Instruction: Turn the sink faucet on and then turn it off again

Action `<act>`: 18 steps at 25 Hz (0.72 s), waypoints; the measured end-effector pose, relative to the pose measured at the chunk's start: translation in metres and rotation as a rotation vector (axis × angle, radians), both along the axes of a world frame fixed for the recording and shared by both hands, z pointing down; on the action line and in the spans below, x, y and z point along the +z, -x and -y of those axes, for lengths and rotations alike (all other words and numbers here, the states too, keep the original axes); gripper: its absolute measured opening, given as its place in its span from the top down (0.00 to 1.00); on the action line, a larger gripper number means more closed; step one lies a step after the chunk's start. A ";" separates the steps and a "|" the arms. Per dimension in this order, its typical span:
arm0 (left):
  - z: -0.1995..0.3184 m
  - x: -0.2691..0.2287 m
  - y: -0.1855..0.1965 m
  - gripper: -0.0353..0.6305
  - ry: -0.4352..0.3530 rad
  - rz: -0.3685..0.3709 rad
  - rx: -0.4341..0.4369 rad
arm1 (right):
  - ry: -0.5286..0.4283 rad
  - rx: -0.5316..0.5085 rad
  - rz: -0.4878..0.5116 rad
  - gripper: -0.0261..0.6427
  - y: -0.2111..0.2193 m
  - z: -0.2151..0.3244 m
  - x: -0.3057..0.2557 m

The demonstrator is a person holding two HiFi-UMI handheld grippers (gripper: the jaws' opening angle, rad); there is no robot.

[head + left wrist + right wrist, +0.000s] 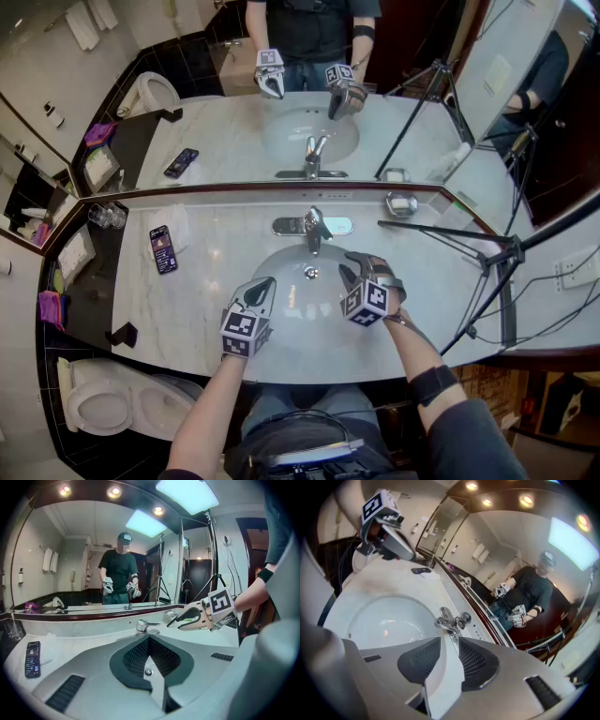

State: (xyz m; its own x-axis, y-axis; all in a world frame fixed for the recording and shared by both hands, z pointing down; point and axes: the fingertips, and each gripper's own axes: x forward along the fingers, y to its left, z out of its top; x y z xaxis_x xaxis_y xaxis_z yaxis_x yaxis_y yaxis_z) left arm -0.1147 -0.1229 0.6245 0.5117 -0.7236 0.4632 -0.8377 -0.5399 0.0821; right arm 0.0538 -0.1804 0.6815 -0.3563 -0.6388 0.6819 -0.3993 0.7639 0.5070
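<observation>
The faucet (314, 228) stands at the back rim of the sink (305, 330), in the marble counter just below the mirror (234, 112). The right gripper (353, 272) hangs over the basin, near the faucet and to its right, jaws partly apart with nothing between them and apart from the faucet. The left gripper (263, 285) hovers over the basin's left side, jaws together and empty.

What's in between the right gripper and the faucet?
Nothing but bare white sink. The right gripper view shows the faucet just past the right gripper and its open jaws, and the head view agrees.
</observation>
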 end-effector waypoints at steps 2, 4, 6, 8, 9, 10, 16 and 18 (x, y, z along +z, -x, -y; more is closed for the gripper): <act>0.007 0.007 0.001 0.95 -0.008 0.009 -0.004 | -0.023 -0.072 -0.081 0.68 0.005 0.016 0.013; 0.013 0.015 0.002 0.95 -0.005 0.012 -0.006 | -0.044 -0.122 -0.137 0.68 0.010 0.031 0.022; 0.018 0.025 0.002 0.95 0.005 0.007 -0.015 | -0.069 -0.161 -0.178 0.68 0.015 0.046 0.028; 0.022 0.034 0.004 0.95 0.015 0.003 -0.028 | -0.095 -0.201 -0.200 0.68 0.023 0.058 0.032; 0.023 0.038 0.004 0.95 0.020 0.004 -0.031 | -0.101 -0.215 -0.203 0.68 0.027 0.063 0.035; 0.024 0.041 0.004 0.95 0.023 0.005 -0.032 | -0.103 -0.224 -0.205 0.68 0.030 0.068 0.039; 0.029 0.042 -0.003 0.95 0.007 -0.004 -0.011 | -0.154 -0.264 -0.194 0.73 0.046 0.093 0.040; 0.030 0.046 -0.002 0.95 0.009 -0.002 -0.017 | -0.178 -0.275 -0.201 0.78 0.049 0.098 0.038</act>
State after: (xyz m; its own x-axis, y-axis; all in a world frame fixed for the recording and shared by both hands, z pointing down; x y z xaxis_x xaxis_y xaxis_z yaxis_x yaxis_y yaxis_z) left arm -0.1130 -0.1527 0.6705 0.5003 -0.7282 0.4685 -0.8466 -0.5249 0.0882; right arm 0.0045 -0.2785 0.7191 -0.4015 -0.6527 0.6424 -0.0710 0.7215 0.6887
